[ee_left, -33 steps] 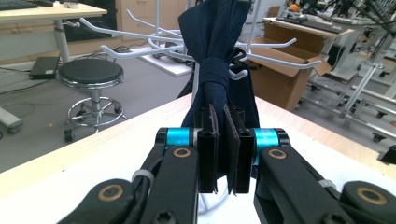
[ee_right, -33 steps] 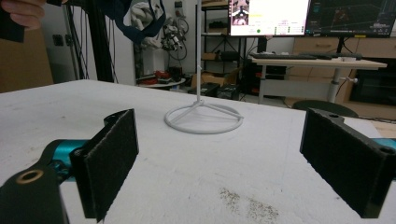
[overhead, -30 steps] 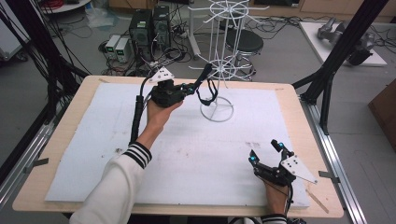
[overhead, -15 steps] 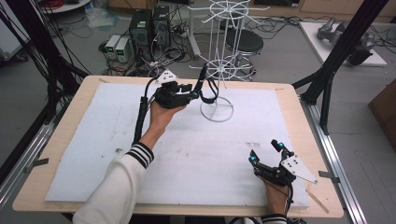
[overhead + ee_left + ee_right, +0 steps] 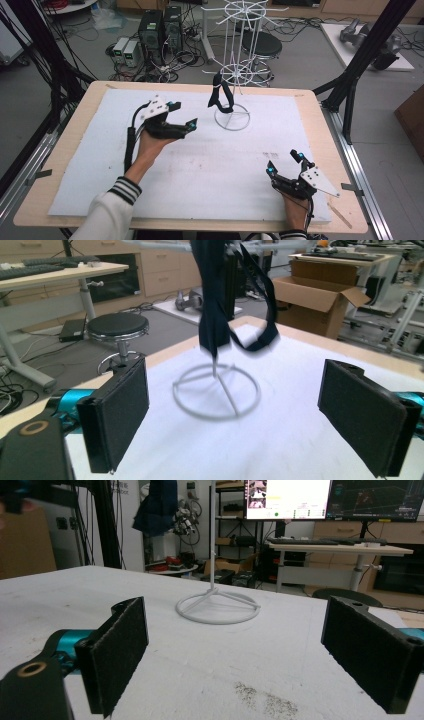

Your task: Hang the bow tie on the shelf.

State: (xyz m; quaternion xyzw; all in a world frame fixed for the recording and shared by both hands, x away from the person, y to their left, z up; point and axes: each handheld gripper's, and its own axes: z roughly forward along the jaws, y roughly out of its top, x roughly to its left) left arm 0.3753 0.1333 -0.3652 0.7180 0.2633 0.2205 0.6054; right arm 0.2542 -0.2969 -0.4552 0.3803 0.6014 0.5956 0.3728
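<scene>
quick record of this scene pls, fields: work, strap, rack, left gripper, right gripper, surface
work: hanging a dark strap on a wire rack
strap: dark, looped, hangs from a lower arm of the rack, clear of the sheet
rack: white wire, upright, ring base on the sheet near the far edge
left gripper: open, empty, held above the sheet beside the rack, pointing at the strap
right gripper: open, empty, low at the near right corner
surface: white sheet on a wooden table

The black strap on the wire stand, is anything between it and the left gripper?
Nothing visible: the left gripper is open, with bare white mat between it and the black strap hanging on the wire stand.
</scene>
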